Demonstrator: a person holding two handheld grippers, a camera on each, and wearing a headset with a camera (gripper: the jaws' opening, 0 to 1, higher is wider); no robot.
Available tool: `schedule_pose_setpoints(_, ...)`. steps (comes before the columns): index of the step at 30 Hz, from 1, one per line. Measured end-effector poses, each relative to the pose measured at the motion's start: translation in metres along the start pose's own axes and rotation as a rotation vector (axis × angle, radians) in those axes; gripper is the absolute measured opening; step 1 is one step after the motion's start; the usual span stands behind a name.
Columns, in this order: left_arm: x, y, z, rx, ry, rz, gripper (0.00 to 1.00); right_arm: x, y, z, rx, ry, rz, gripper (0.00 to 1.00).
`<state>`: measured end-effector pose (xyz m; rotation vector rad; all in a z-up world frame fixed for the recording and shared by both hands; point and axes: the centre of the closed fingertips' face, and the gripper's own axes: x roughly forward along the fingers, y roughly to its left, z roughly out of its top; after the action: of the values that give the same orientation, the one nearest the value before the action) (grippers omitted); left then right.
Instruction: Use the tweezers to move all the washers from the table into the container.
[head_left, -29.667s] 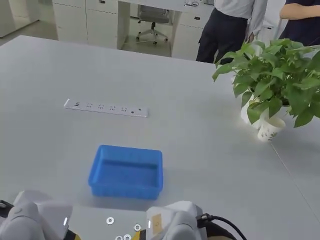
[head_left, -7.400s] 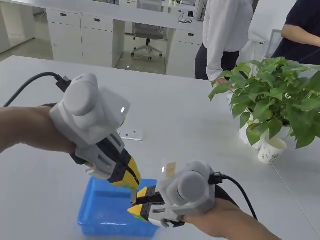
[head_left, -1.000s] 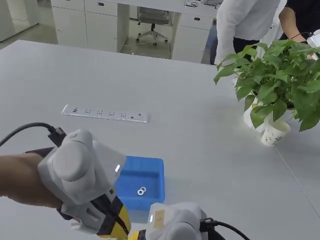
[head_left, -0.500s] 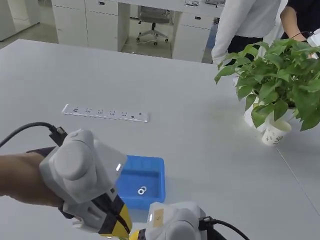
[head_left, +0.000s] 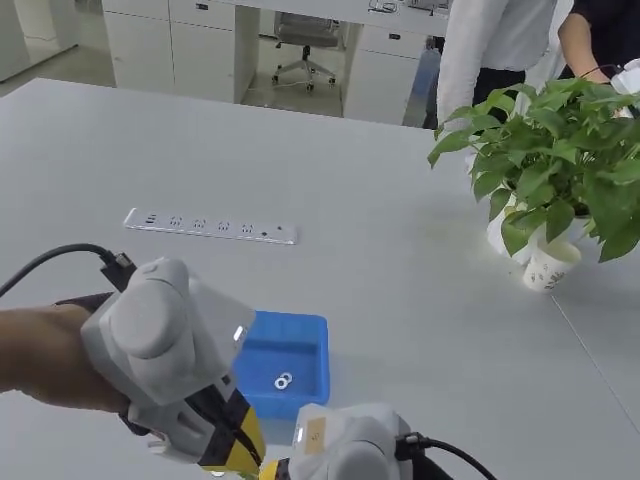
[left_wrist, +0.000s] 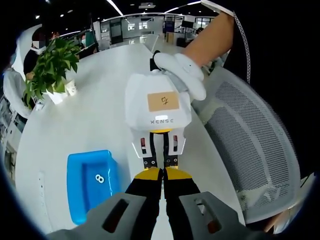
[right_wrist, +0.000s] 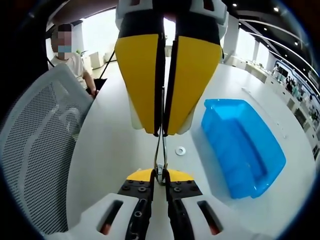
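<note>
1. Right gripper (right_wrist: 160, 176): jaws pressed together on the near end of the tweezers (right_wrist: 159, 152), which run forward from its tips as a thin metal strip seen edge-on.
2. Left gripper (right_wrist: 161, 131): faces the right gripper tip to tip. Its yellow jaws are drawn together about the tweezers' arms, with only a thin slit between. Whether the tweezer points carry a washer cannot be told.
3. Washer (right_wrist: 180, 150): one, flat on the table (right_wrist: 112, 160). In the right gripper view it lies just right of the tweezers, near them but apart.
4. Container (right_wrist: 222, 150): blue, open-topped, farther to that same side past the washer. In the head view it lies just beyond both grippers.
5. Deposited washers (head_left: 283, 381): two, touching, on the container floor.
6. Mesh chair (right_wrist: 45, 150): off the table edge, on the side of the right gripper opposite the container.
7. Power strip (head_left: 210, 225): well beyond the container.
8. Potted plant (head_left: 550, 150) and paper cup (head_left: 545, 265): far off to the right of the grippers.
9. Persons (head_left: 480, 50): standing past the table's far edge.

Step in hand, as judged: approach to a washer not yet moved, with part of the lot already in the container.

Next move calls for:
- easing the left jaws so the tweezer points part;
- bringing the points sideways and down to straddle the washer's rim;
- squeezing again before lifting toward the container.

The thin, flat washer may slip from a shallow bite.
</note>
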<state>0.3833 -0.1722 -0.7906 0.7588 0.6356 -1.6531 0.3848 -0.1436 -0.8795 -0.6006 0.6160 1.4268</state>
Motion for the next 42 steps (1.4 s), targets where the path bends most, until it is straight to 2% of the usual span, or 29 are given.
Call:
schedule_pose_setpoints(22, -0.001, 0.0, -0.001, -0.003, 0.002, -0.001, 0.04, -0.001, 0.001, 0.0, 0.015, 0.0, 0.002, 0.09)
schedule_pose_setpoints(42, -0.013, 0.003, 0.01, 0.005, -0.011, 0.01, 0.04, -0.012, -0.003, 0.011, 0.003, -0.012, -0.012, 0.09)
